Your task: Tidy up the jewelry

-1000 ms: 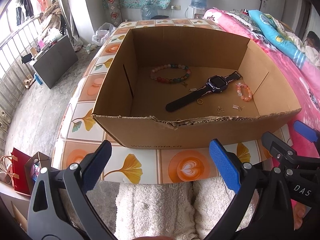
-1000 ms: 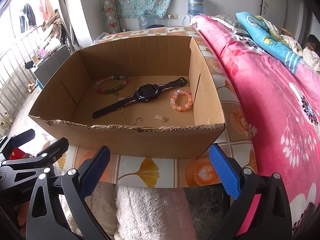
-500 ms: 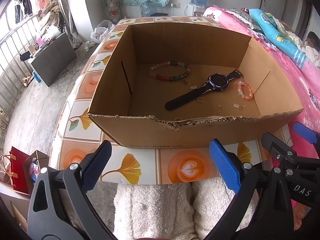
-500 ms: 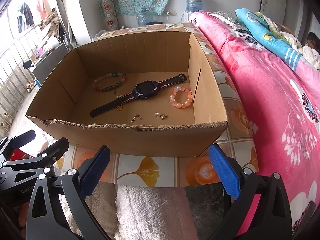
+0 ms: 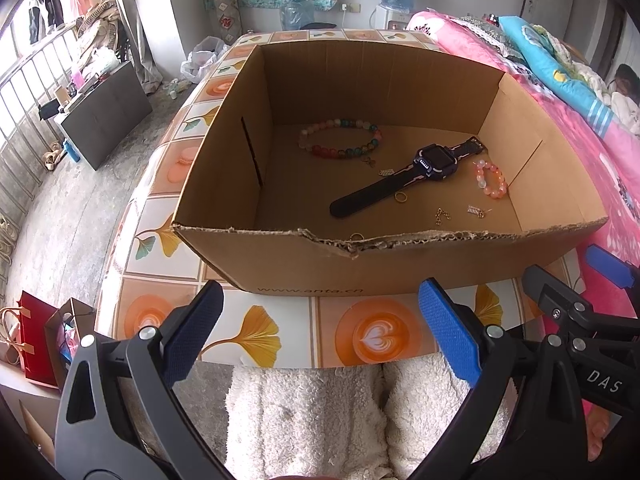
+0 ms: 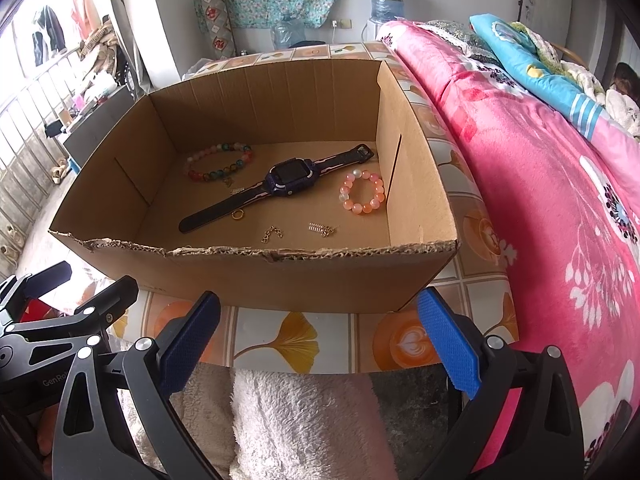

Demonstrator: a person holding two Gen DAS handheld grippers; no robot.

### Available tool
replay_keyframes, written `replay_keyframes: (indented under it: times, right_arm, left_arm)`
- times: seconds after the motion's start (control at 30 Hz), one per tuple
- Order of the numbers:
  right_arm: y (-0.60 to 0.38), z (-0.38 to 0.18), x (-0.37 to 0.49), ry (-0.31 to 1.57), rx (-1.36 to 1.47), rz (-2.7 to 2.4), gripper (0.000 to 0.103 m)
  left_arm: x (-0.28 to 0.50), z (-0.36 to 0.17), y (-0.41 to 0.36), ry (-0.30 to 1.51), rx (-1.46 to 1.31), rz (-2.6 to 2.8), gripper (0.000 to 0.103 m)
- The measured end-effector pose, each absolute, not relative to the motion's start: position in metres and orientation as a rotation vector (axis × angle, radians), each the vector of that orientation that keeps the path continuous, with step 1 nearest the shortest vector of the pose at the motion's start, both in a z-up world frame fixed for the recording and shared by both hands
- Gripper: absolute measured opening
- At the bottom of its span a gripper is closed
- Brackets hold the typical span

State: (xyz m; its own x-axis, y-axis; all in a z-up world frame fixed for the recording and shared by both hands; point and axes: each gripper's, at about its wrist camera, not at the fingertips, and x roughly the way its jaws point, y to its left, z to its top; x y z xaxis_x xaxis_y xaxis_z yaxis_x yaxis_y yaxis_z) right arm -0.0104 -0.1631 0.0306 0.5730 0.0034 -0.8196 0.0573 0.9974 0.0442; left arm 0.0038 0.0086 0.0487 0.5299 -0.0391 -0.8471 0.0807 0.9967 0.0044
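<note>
**Both claws apart, short of the box; jewelry all inside**

Left claw (image 5: pixel 320 336): jaws apart, nothing between them, hovering over the near edge of the tiled worktop (image 5: pixel 280 332), just in front of the cardboard box (image 5: pixel 304 264). Right claw (image 6: pixel 318 340): same, jaws apart and empty, beside the left one, also short of the box front wall.

All jewelry lies on the box floor, beyond and above both claws in view, none touching them:
- smartwatch (image 6: pixel 290 178) lies diagonal mid-floor, strap flat
- multicolour bead bracelet (image 6: pixel 220 162) toward the back-left, near the watch
- pink-orange bead bracelet (image 6: pixel 362 194) close to the right wall, just beside the watch's far strap end
- gold ring (image 6: pixel 238 215) touching or just beside the near strap
- small gold chain piece (image 6: pixel 272 234) and silver earring (image 6: pixel 320 229) toward the front, near each other
- another small silver piece (image 6: pixel 237 191) by the strap, under the multicolour bracelet; too small to identify.

Pink floral bedspread (image 6: pixel 540 184) runs along the worktop's right.
</note>
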Motion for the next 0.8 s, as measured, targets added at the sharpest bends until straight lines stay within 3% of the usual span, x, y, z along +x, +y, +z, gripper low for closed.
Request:
replay_keyframes:
  times: [0.8]
  right_arm:
    - [-0.1653,0.0307,-0.0115,0.965,0.067,-0.041,0.096]
  left_arm:
    - [0.0048,0.0473,0.0079,1.018,0.043,-0.072,0.094]
